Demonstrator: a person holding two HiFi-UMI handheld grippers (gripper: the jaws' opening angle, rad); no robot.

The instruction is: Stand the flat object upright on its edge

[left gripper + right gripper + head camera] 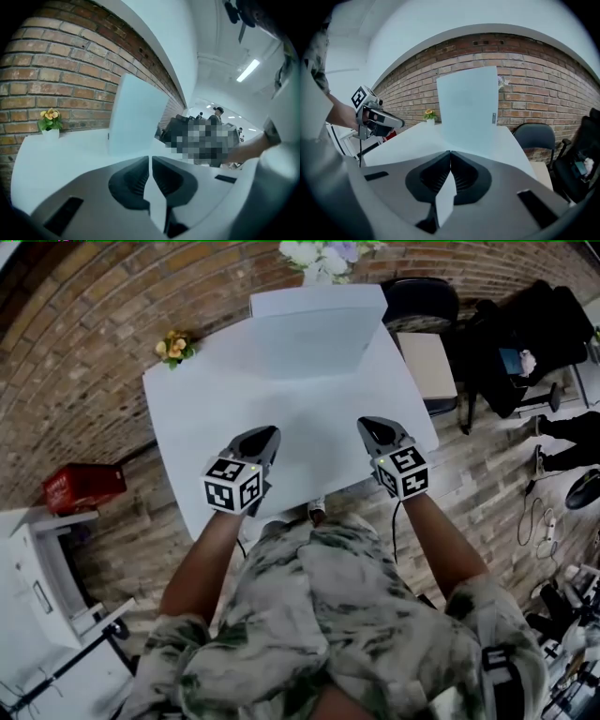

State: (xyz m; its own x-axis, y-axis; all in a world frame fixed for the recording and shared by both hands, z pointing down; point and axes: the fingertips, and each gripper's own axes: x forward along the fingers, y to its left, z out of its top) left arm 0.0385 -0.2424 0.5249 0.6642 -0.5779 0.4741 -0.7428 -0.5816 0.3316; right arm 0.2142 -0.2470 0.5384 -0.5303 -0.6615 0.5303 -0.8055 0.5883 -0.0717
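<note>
The flat object is a pale white panel (314,334) that stands upright on its edge at the far side of the white table (202,418). It also shows in the left gripper view (136,117) and the right gripper view (468,105), some way ahead of both grippers. My left gripper (267,435) hovers over the table's near left part, shut with nothing between its jaws (150,159). Over the near right part my right gripper (367,425) is shut and empty too (450,153). Neither touches the panel.
A small pot of yellow flowers (174,347) stands at the table's far left corner, and white flowers (319,254) lie behind the panel. A dark chair (422,301) and black bags are at the right, a red box (82,487) and a white cabinet (28,587) at the left.
</note>
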